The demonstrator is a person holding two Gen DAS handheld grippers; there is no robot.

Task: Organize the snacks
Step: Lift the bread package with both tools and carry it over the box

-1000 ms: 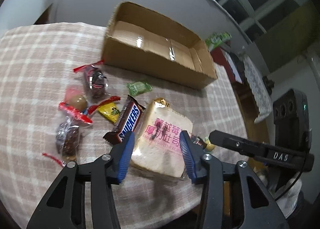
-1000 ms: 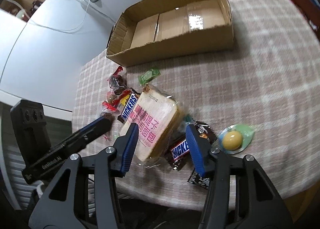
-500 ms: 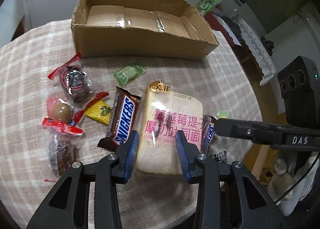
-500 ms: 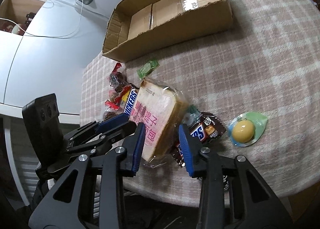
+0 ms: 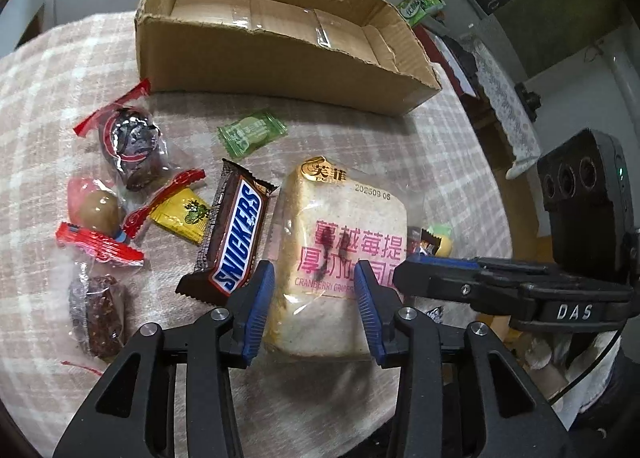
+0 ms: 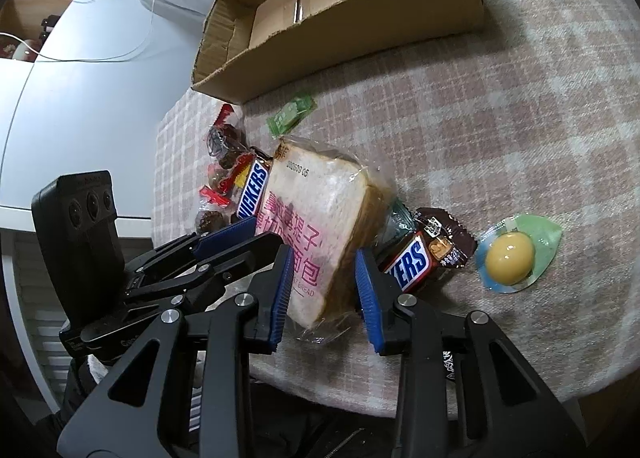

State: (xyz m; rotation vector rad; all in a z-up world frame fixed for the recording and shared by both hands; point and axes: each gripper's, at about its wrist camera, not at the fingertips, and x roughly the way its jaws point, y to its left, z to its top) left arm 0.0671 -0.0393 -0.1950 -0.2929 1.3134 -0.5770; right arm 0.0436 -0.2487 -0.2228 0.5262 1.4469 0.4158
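Black tool (image 5: 312,308), ribbed blue pads (image 5: 256,310), silver screws

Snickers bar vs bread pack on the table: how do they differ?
The Snickers bar is narrow and flat in an opaque brown wrapper; the bread pack is wide and thick in clear film with pink print. The Snickers bar lies outside the left gripper; the bread pack sits between its pads. Both lie unpacked on the checked tablecloth, in front of the cardboard box.

SNICKERS on chocolate bar (image 5: 236,238), seemingly 202509 06 on bread pack (image 5: 340,242)
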